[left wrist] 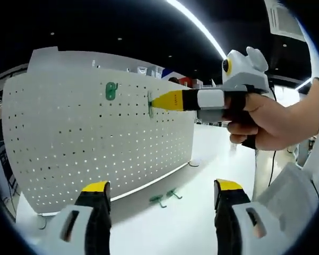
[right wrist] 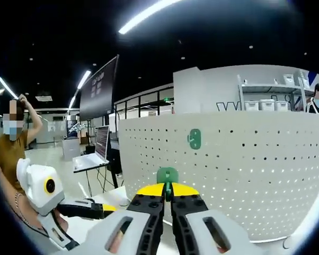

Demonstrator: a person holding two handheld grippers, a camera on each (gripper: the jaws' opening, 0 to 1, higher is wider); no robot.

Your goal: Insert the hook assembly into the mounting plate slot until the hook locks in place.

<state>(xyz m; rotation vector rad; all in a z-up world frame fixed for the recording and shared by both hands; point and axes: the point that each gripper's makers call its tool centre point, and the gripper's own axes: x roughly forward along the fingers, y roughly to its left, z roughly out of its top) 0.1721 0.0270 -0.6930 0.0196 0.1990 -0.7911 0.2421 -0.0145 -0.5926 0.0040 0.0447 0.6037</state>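
The white pegboard (left wrist: 95,133) stands upright on the white tabletop (left wrist: 202,212), curved along its length and perforated with a regular grid of holes. One green hook (left wrist: 111,91) is already seated in the upper part of the board. In the left gripper view, the right gripper (left wrist: 155,102) enters from the right, held in a person's hand (left wrist: 266,119); its yellow-tipped jaws are pressed together on a second green hook (left wrist: 150,104), whose backplate sits against the face of the pegboard, to the right of the seated hook and slightly lower. Whether this hook is fully locked into the holes cannot be told. In the right gripper view, the same held hook (right wrist: 167,175) shows as a green plate clamped between the closed yellow jaw tips, with the seated hook (right wrist: 194,138) visible above it on the pegboard (right wrist: 228,159). The left gripper (left wrist: 162,191) has its jaws spread wide apart and holds nothing; it hangs above the tabletop in front of the board's lower edge. Two spare green hooks (left wrist: 166,197) lie loose on the tabletop near the foot of the pegboard, between the left gripper's jaws as seen in that view. In the right gripper view, the left gripper (right wrist: 109,208) appears at lower left, with a laptop (right wrist: 93,156) on a stand and a person (right wrist: 13,154) in the background.
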